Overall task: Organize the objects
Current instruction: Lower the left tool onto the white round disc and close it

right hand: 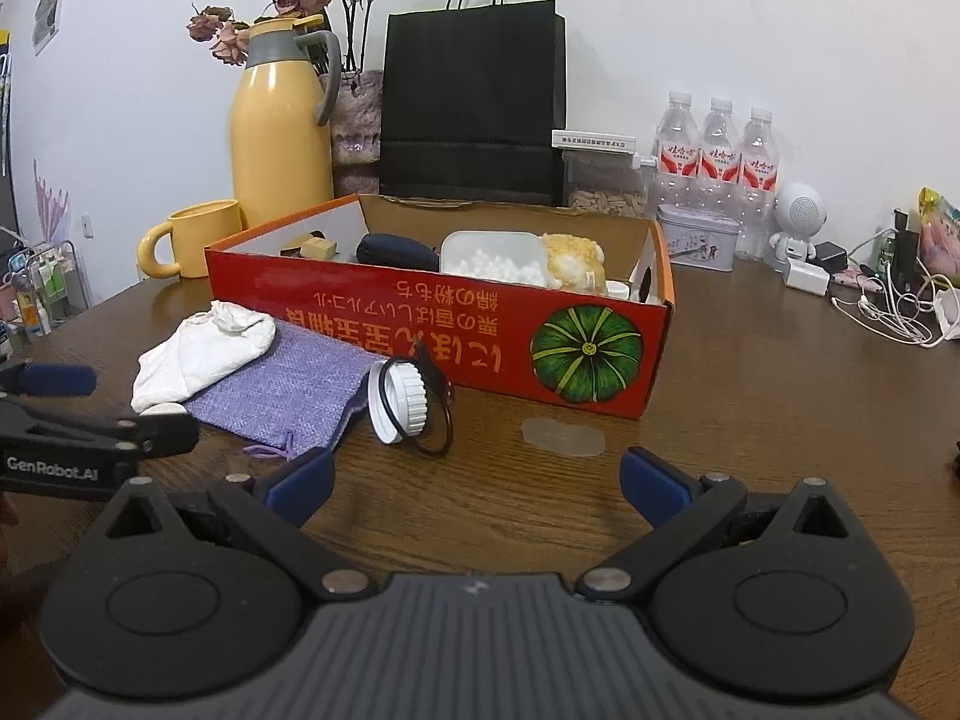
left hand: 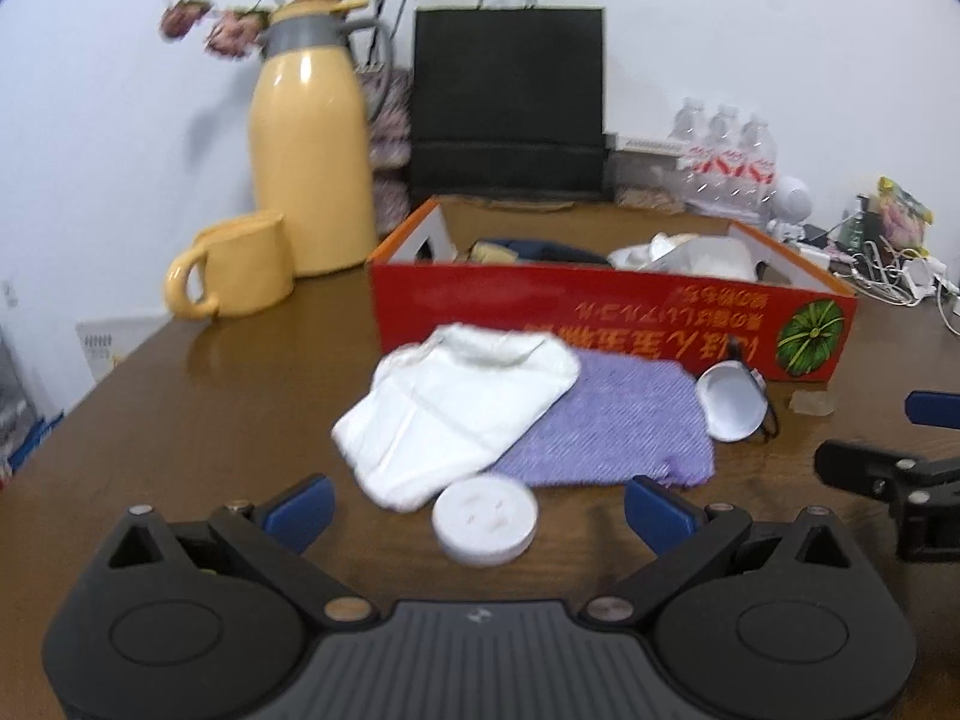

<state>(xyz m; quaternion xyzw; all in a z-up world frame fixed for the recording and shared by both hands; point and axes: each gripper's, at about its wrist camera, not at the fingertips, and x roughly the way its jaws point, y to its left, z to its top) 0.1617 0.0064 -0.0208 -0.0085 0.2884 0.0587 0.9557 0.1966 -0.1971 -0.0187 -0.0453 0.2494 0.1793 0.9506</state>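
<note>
A red cardboard box (left hand: 600, 312) (right hand: 456, 336) stands open on the brown table, holding several items. In front of it lie a white cloth (left hand: 456, 408) (right hand: 198, 348) on a purple cloth (left hand: 624, 426) (right hand: 288, 387), a white lid with a black ring (left hand: 735, 399) (right hand: 402, 399), a round white puck (left hand: 485, 519) and a clear flat piece (right hand: 564, 435) (left hand: 811, 403). My left gripper (left hand: 477, 507) is open with the puck between its fingers. My right gripper (right hand: 477, 486) is open and empty, near the lid and clear piece.
A yellow thermos (right hand: 279, 138), yellow mug (right hand: 192, 237), black paper bag (right hand: 474, 102) and flowers stand behind the box. Water bottles (right hand: 717, 156), a tin (right hand: 696, 234), a white speaker (right hand: 798, 225) and cables (right hand: 888, 312) are at the right.
</note>
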